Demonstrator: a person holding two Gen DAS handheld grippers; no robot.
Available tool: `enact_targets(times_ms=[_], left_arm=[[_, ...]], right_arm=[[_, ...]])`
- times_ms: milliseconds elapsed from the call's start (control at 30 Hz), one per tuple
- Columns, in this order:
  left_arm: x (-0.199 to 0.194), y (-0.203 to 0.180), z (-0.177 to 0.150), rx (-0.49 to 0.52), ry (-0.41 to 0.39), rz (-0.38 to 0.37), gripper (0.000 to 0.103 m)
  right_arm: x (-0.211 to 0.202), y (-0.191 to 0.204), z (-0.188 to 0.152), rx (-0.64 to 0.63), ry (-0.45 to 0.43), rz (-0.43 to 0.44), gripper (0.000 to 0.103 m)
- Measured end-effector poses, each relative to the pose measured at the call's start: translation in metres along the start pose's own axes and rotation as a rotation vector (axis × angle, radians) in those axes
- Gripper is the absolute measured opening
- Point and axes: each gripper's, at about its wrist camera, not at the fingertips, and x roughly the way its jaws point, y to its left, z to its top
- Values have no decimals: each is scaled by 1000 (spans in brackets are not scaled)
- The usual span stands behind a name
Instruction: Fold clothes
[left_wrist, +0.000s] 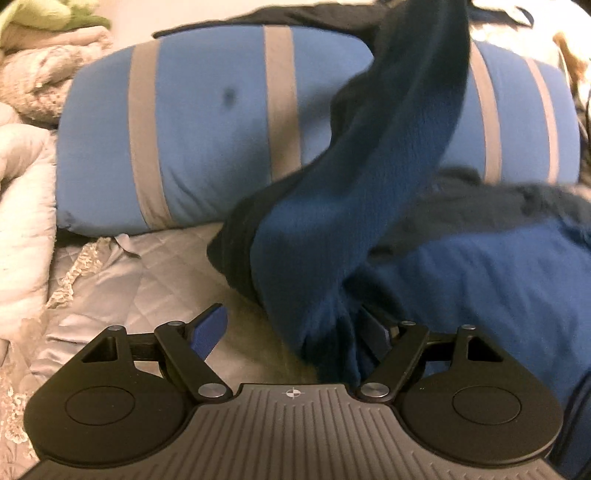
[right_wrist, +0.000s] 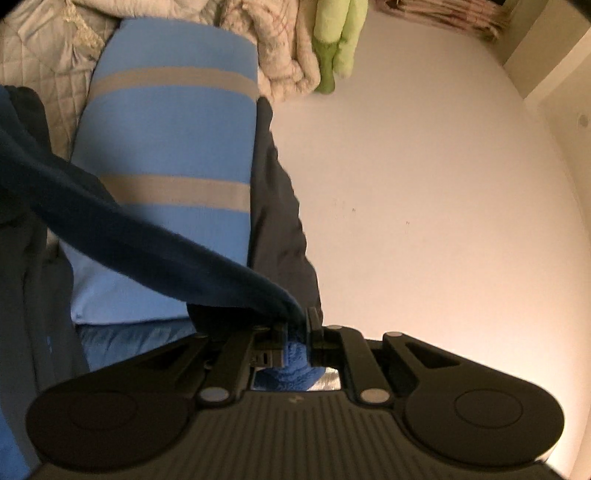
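A dark blue fleece garment (left_wrist: 332, 229) with black trim lies on the bed and rises in a long stretched band toward the upper right. My left gripper (left_wrist: 291, 328) is open; the cloth drapes between its fingers, hiding most of the right finger. In the right wrist view my right gripper (right_wrist: 297, 328) is shut on the end of that same garment (right_wrist: 147, 229), which stretches away to the left over the pillow.
A light blue pillow with grey stripes (left_wrist: 207, 125) lies behind the garment, also in the right wrist view (right_wrist: 173, 140). A quilted grey bedspread (left_wrist: 122, 280) covers the bed. Beige blankets (left_wrist: 33, 81) and a green cloth (right_wrist: 336, 44) lie beyond. A white wall (right_wrist: 424, 184) is right.
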Motion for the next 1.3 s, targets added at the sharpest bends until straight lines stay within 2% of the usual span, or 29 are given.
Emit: enact_targets(times_ms=[233,367,500,600,667,733,800,867,900,933,967,1000,1133,1300], left_arm=[[-3,-5,-9,149,48,120,78],[-6,-4,-11,215,83,135,79],[-10,-8,-3,236,76,119,78],[-14,-17,1,286,35,72,75],[-13,-25,3,342,35,30,69],[-11,-34,3,395,37,-3,68],[-6,-41,2,426,45,-33,60],[1,-47,1,444,64,-43,44],[6,-48,1,452,76,-42,40],[12,-50,1,460,88,-41,28],[14,-51,1,463,92,-30,21],[13,-51,1,447,89,-30,20],[3,-29,8,256,67,-81,10],[-1,3,13,66,66,-112,9]], right_arm=[[8,-6,-8,24,35,-4,8],[9,-8,-19,28,58,0,8],[8,-8,-29,35,61,7,9],[7,-10,-36,51,67,14,9],[7,-11,-40,59,71,24,9],[8,-14,-44,68,73,36,9],[10,-15,-48,76,81,42,9],[11,-16,-51,85,90,48,9],[12,-16,-53,89,95,50,9],[13,-16,-55,90,99,54,9],[14,-16,-57,91,103,58,9],[14,-16,-59,89,105,62,9],[11,-10,-80,79,121,103,9],[2,0,-118,149,184,236,8]])
